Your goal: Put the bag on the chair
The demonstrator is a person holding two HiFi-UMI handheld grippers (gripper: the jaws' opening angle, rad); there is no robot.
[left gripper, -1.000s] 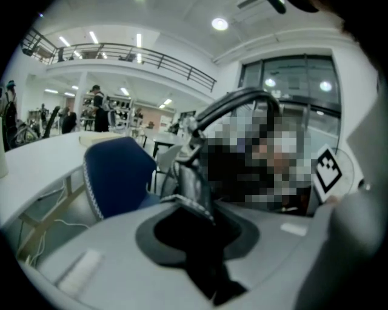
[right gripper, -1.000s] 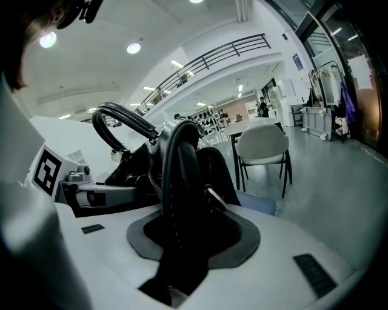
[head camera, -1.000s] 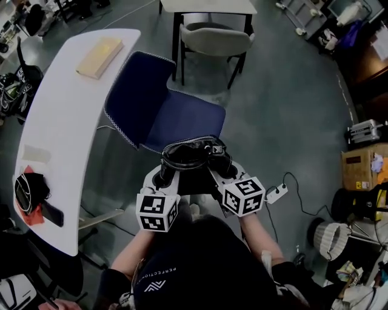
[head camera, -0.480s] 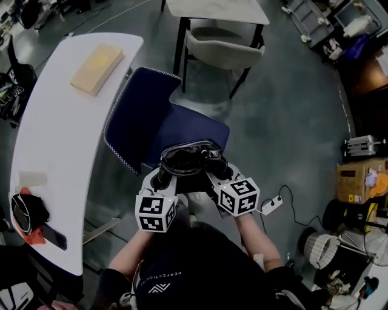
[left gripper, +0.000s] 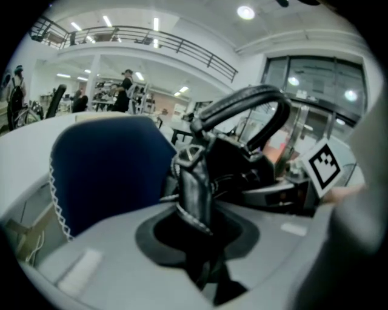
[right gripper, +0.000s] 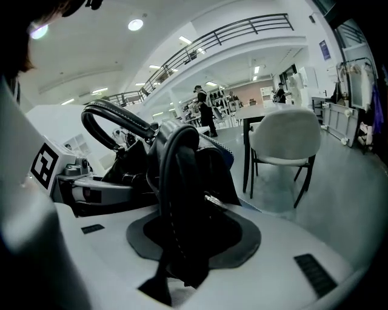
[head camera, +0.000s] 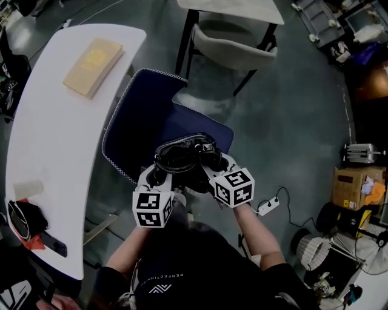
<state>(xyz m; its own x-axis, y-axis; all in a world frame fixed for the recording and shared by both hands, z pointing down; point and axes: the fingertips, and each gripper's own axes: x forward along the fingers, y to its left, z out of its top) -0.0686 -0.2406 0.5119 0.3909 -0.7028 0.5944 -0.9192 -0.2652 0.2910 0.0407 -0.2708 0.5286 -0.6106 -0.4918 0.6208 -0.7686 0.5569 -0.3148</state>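
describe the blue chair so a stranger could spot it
Find the long white table. Beside its edge, just beyond the black bag, stands the blue chair. It is dark navy with white-stitched edging, unlike the pale grey chair farther off.

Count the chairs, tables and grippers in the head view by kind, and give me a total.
Chairs: 2, the blue chair and the grey chair
Tables: 2, the white curved table and the dark-legged table
Grippers: 2, the left gripper and the right gripper, each shut on the black bag
Total: 6
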